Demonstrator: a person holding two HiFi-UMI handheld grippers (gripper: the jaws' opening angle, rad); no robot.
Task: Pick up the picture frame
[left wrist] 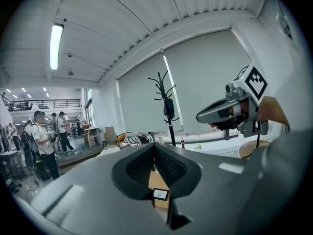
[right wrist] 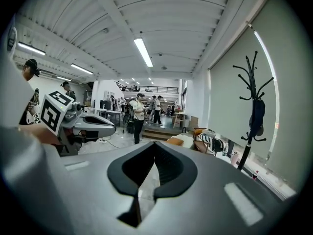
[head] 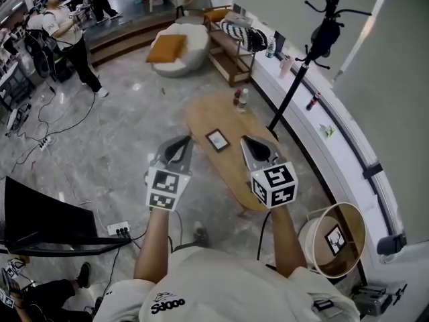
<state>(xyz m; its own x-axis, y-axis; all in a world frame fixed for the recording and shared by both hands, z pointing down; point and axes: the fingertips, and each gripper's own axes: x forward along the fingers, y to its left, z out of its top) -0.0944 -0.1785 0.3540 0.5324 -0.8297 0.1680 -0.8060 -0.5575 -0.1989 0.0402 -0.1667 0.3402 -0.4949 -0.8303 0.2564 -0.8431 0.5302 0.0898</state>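
So the picture frame is lying flat on the oval wooden desk, roughly halfway along it and a bit closer to the left long edge than the right one. The only other stuff on there is a couple of small bottles up at the far end, well apart from it. The person has the left gripper and right gripper held out side by side above the near half of the desk with the frame between them, and neither one touches it. Both sets of jaws are closed all the way with nothing in them. In the left gripper view the frame peeks through the slit below the closed tips, and the right gripper view shows only pale surface through its slit. As for handling, the frame looks small, thin and stiff, so probably light. It likely has a glass or glossy front, which would make it slick and a bit fragile. Since it sits flush on the wood, there's no gap to get a jaw under. The best bet looks like opening one gripper's jaws and pinching across the dark border at one side, or nudging one edge up with the other gripper first. Grabbing it by the face would likely just make it skate around. A gentle squeeze on the rim seems the way to go, not a hard clamp.
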